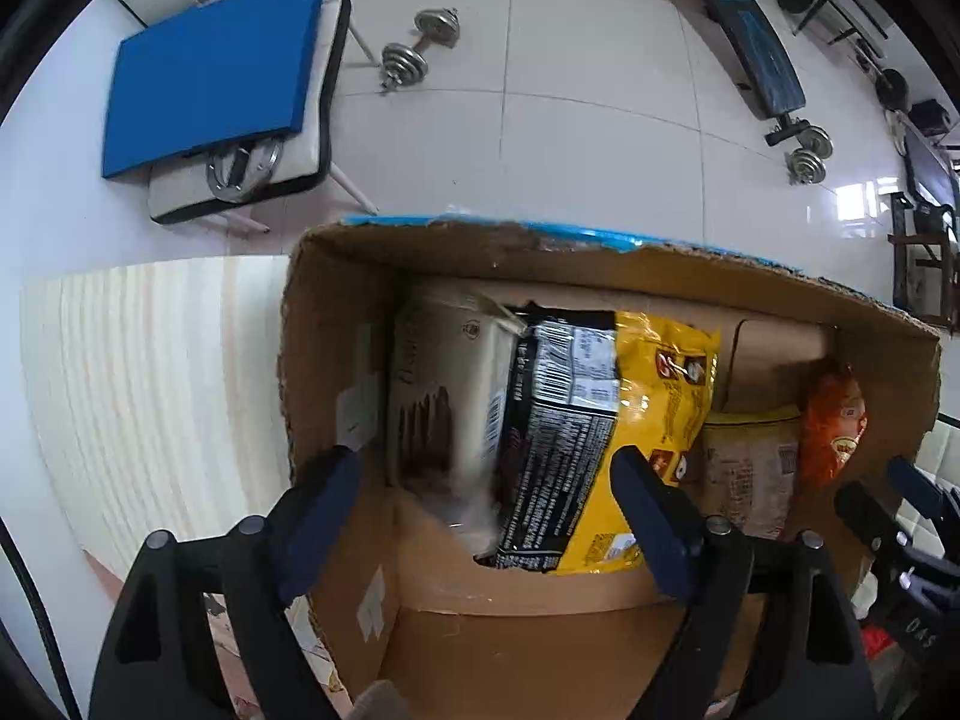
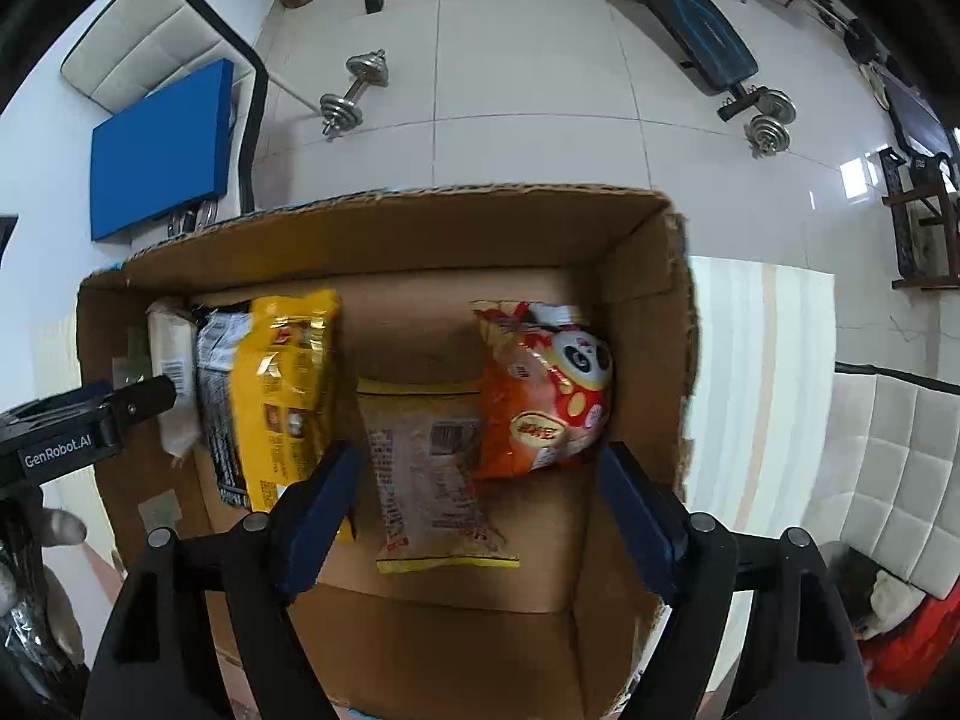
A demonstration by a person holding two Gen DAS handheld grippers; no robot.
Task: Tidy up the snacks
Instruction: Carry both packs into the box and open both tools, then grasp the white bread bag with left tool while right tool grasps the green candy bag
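Note:
An open cardboard box holds several snack packs. A cream pack stands at its left wall, beside a yellow and black bag. A flat beige pack with yellow edges lies on the box floor. An orange panda bag leans at the right wall. My left gripper is open and empty over the left side of the box. My right gripper is open and empty over the right side.
The box stands on a pale wooden table. A white chair with a blue pad, dumbbells and a weight bench are on the tiled floor beyond. A red item lies on a white seat at right.

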